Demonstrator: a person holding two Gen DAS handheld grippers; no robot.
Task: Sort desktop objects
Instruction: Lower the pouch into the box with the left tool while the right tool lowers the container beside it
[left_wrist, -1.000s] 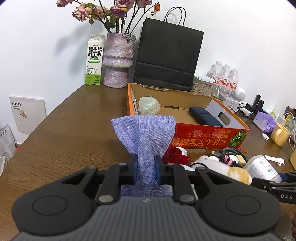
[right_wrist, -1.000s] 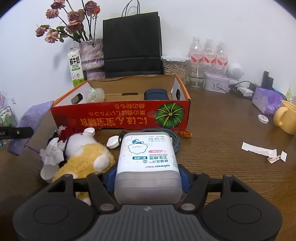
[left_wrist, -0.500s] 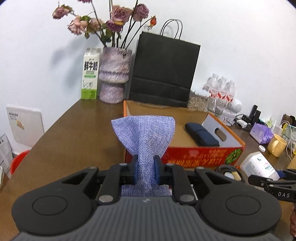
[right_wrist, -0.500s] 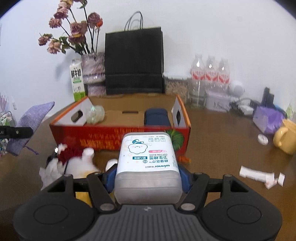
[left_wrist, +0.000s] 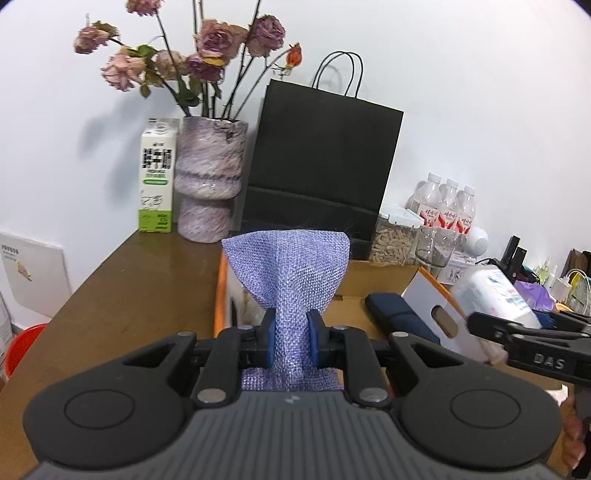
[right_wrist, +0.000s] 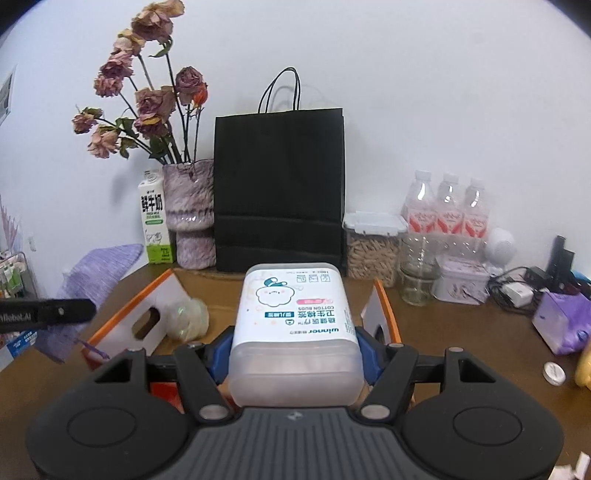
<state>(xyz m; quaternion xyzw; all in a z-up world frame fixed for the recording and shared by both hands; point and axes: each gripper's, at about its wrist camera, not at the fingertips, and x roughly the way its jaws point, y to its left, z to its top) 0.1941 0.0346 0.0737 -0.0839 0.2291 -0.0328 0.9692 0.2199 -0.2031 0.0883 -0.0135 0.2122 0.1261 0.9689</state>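
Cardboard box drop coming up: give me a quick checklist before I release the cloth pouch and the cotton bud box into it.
1. Left hand-held gripper clamped on purple cloth pouch: ok.
2. Right hand-held gripper clamped on cotton bud box: ok.
3. Cardboard box open-topped, ahead of both: ok.
4. Free floor space between the clear round item and dark case: ok.
5. Pouch fully over the box opening: cannot tell.
6. The two hand-held grippers apart: ok.
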